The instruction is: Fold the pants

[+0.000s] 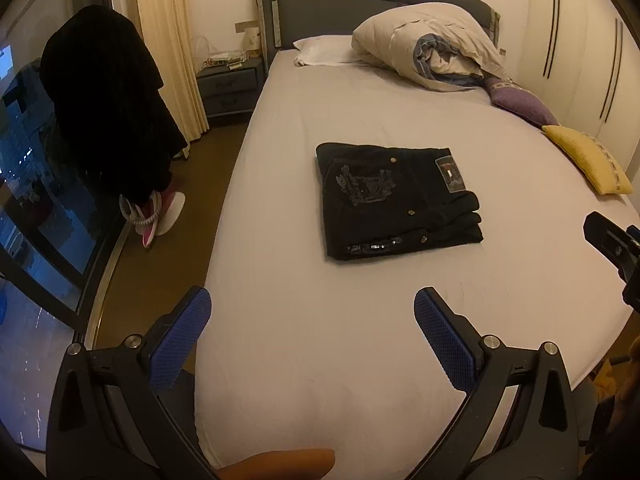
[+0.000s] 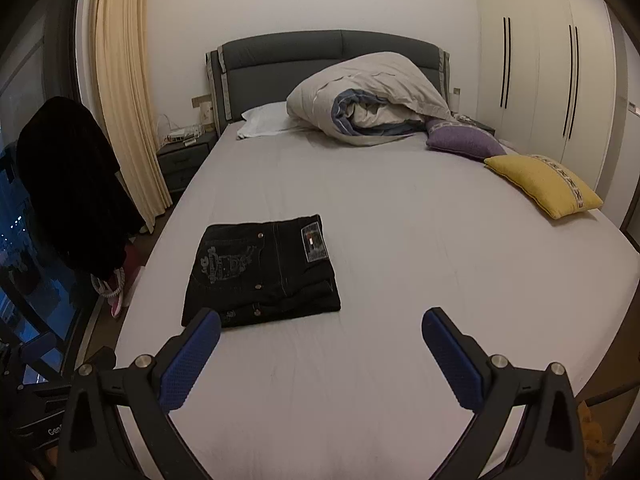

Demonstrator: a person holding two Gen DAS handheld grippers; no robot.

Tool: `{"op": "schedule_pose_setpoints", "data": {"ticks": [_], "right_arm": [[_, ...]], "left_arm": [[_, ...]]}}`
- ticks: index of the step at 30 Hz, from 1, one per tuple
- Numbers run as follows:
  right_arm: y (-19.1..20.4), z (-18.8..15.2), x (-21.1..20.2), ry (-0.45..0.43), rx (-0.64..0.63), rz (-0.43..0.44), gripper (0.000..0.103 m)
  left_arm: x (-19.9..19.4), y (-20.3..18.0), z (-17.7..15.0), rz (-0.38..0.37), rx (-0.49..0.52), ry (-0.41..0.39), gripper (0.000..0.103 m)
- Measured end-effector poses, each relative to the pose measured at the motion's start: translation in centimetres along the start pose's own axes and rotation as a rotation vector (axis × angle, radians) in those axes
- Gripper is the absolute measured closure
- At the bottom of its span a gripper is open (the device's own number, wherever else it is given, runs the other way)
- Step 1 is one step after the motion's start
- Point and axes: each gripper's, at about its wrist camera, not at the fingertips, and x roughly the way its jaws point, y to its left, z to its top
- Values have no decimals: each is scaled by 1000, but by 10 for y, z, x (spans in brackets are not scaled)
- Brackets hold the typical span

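Black pants (image 1: 396, 200) lie folded into a compact rectangle on the grey bed sheet (image 1: 320, 112), with an embroidered crest and a label patch facing up. They also show in the right wrist view (image 2: 260, 272). My left gripper (image 1: 312, 312) is open and empty, held above the near part of the bed, short of the pants. My right gripper (image 2: 320, 328) is open and empty, to the right of and nearer than the pants; part of it shows at the right edge of the left wrist view (image 1: 612, 240).
A bundled duvet (image 2: 368, 96), a white pillow (image 2: 264, 120), a purple cushion (image 2: 464, 140) and a yellow cushion (image 2: 544, 184) lie at the bed's head and right side. A dark garment (image 1: 104, 112) hangs left of the bed, near a nightstand (image 1: 230, 88) and curtain (image 2: 124, 92). Wardrobe doors (image 2: 536, 80) stand right.
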Motion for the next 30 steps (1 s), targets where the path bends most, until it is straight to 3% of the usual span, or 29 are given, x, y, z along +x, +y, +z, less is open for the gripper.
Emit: {"op": "schedule_pose_setpoints", "data": {"ticks": [30], "right_arm": [[15, -21, 20, 105, -43, 31, 0]], "left_arm": [[31, -3, -6, 24, -24, 61, 0]]}}
